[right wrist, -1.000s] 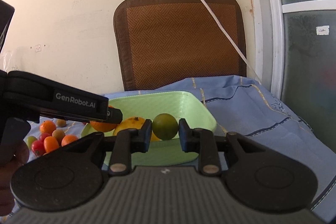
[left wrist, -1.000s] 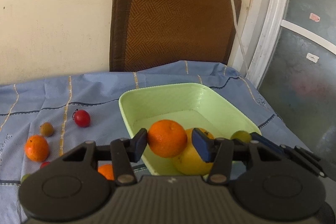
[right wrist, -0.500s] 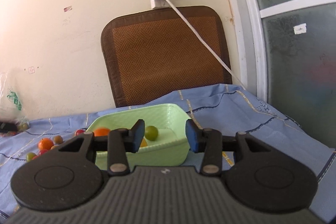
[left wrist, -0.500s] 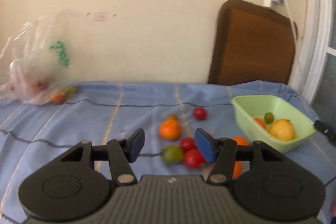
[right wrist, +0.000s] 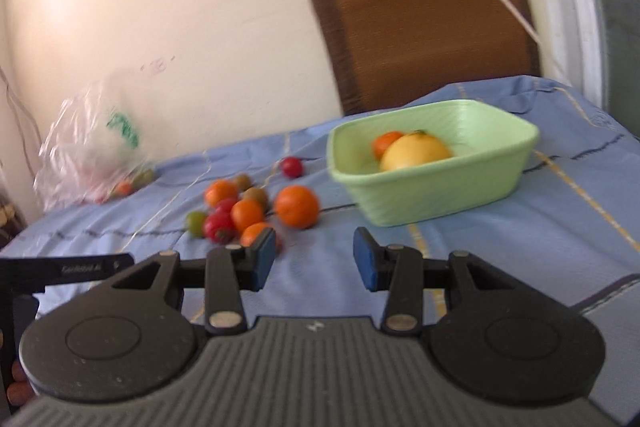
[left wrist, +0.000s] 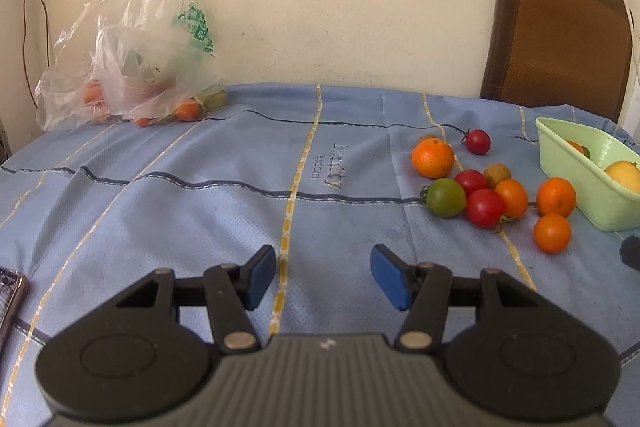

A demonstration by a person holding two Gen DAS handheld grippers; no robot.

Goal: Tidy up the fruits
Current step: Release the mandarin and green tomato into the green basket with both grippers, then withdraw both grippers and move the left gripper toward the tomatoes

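A light green bin (right wrist: 436,187) stands on the blue cloth and holds an orange (right wrist: 386,143) and a yellow fruit (right wrist: 416,153); it also shows at the right edge of the left wrist view (left wrist: 576,175). A cluster of oranges (left wrist: 433,158), red tomatoes (left wrist: 485,207) and a green tomato (left wrist: 445,197) lies left of the bin. My left gripper (left wrist: 323,277) is open and empty over bare cloth, left of and nearer than the cluster. My right gripper (right wrist: 314,263) is open and empty, in front of the bin and the cluster (right wrist: 296,207).
A clear plastic bag (left wrist: 132,67) with more fruit lies at the back left by the wall. A brown chair back (right wrist: 424,23) stands behind the table. A dark flat object (left wrist: 8,299) lies at the left edge. The left gripper's arm (right wrist: 64,269) shows low left.
Both grippers have let go of their fruit into the bin and pulled back. The left gripper has swung left, away from the bin. The right gripper has backed off and turned left.
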